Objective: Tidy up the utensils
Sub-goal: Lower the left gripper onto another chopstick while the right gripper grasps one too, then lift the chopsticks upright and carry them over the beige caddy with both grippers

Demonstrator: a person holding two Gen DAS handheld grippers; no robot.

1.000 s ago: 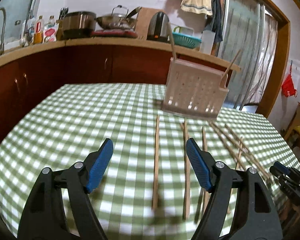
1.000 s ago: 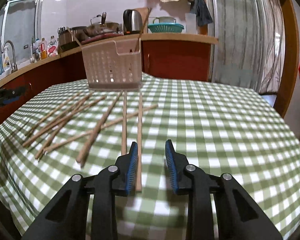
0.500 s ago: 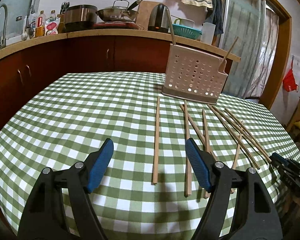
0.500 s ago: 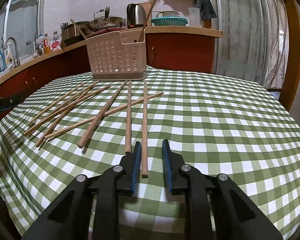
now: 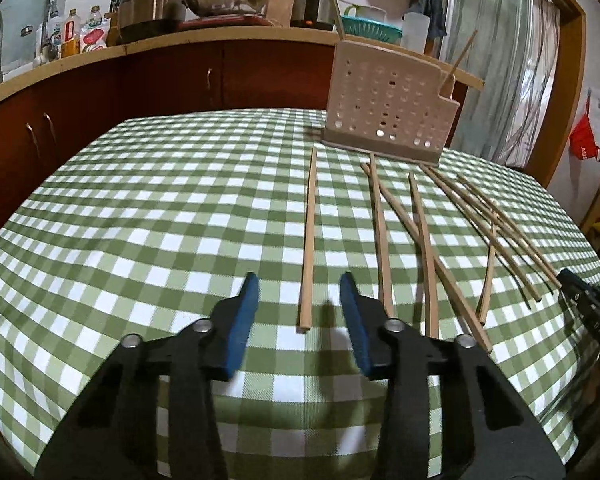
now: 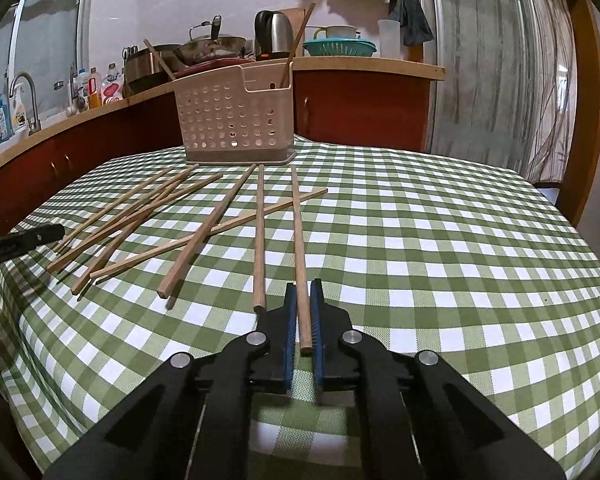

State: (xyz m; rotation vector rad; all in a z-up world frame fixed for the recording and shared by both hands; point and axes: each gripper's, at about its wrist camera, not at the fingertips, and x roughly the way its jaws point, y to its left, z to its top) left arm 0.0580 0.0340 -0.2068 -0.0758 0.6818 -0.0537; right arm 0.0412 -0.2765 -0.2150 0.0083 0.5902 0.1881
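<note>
My right gripper point(image 6: 300, 296) is clamped on a long wooden chopstick point(image 6: 299, 240); my left gripper point(image 5: 298, 288) is closing around another wooden chopstick point(image 5: 309, 236), pads not touching.

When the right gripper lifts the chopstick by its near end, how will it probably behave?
The chopstick looks like stiff wood, so it should stay straight. The right gripper holds only its end, so the far tip may droop or swing. It seems thin and light.
</note>
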